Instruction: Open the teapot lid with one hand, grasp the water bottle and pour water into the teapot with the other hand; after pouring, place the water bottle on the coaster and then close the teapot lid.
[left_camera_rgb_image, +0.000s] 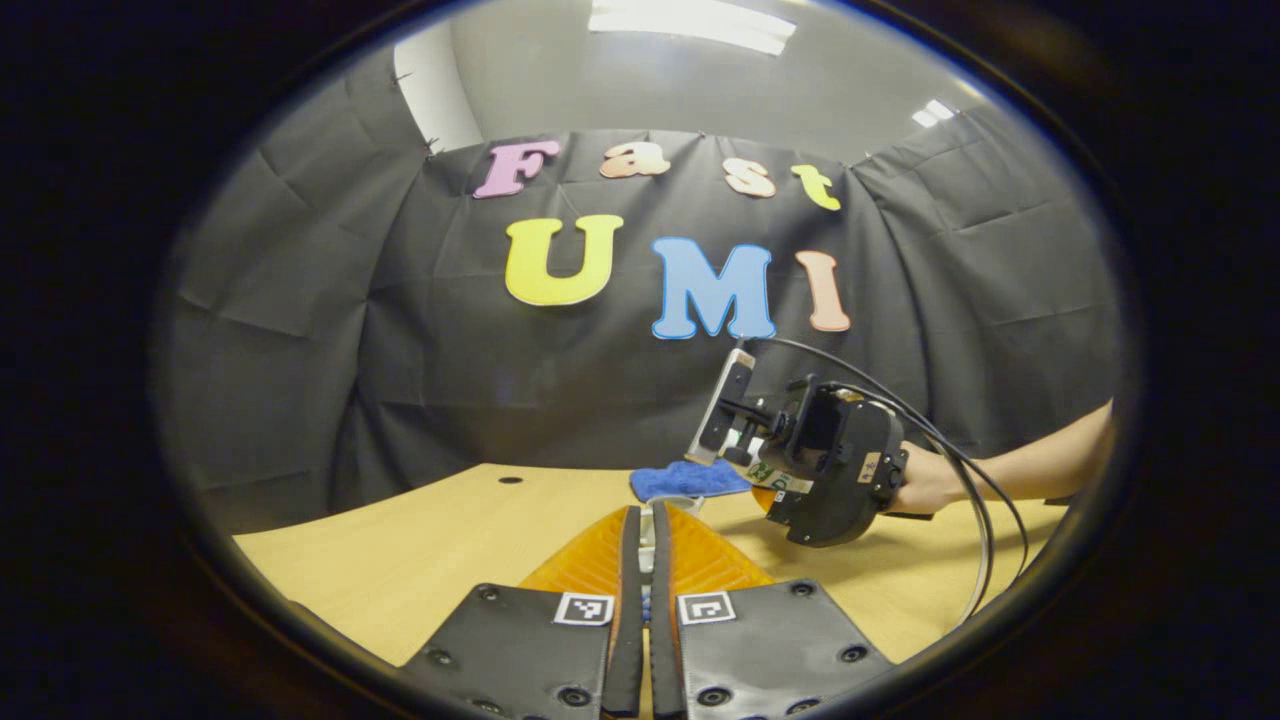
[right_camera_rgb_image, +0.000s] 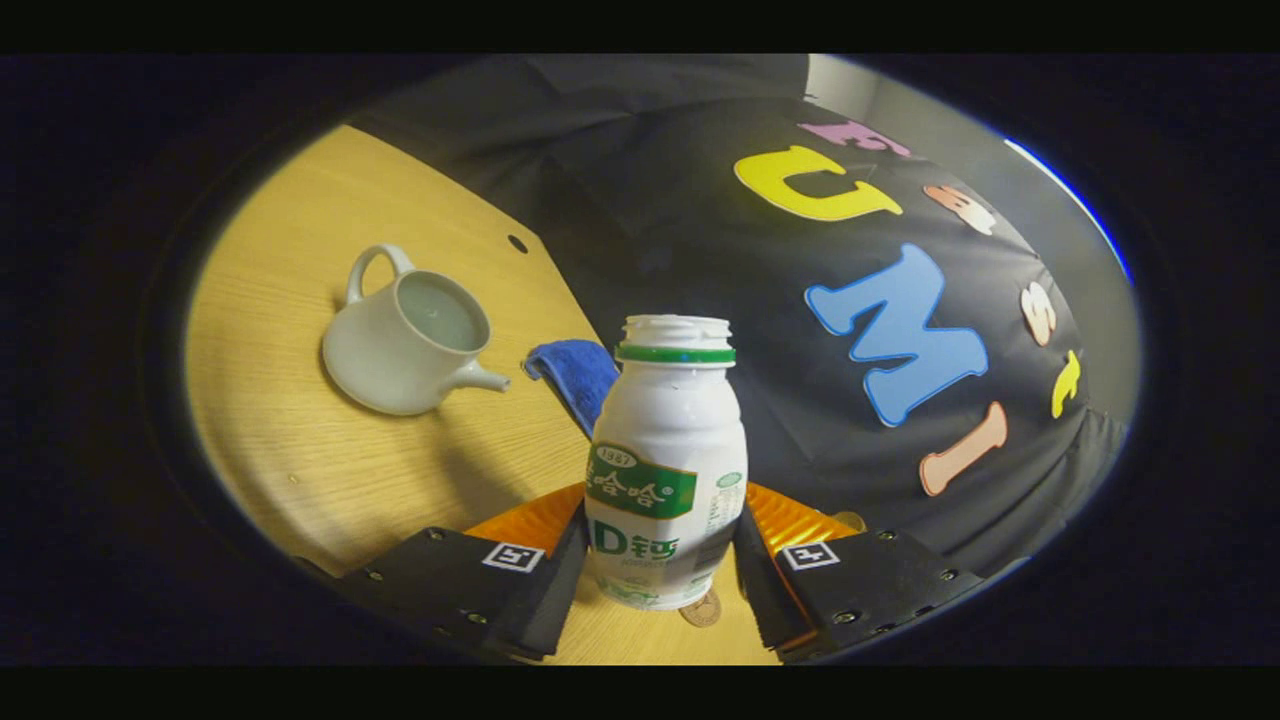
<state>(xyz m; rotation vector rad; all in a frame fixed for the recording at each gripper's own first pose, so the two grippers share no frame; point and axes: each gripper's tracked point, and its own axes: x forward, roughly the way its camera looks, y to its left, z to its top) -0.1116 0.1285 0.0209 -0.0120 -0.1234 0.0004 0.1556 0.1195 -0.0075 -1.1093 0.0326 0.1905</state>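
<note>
A white teapot (right_camera_rgb_image: 410, 345) stands on the wooden table (right_camera_rgb_image: 300, 450) with its lid off and water inside, spout pointing toward a blue cloth coaster (right_camera_rgb_image: 575, 380). My right gripper (right_camera_rgb_image: 660, 530) is shut on a white bottle (right_camera_rgb_image: 665, 440) with a green label and an uncapped mouth. In the left gripper view that right gripper (left_camera_rgb_image: 770, 480) hangs over the table, held by a hand (left_camera_rgb_image: 925, 480), beside the blue coaster (left_camera_rgb_image: 690, 480). My left gripper (left_camera_rgb_image: 645, 520) has its fingers almost together on a small white piece, apparently the teapot lid (left_camera_rgb_image: 646, 545).
The black cloth wall closes off the far side of the table. A small dark hole (left_camera_rgb_image: 510, 480) sits in the tabletop near the back. A cable (left_camera_rgb_image: 975, 500) trails from the right gripper toward the person's arm.
</note>
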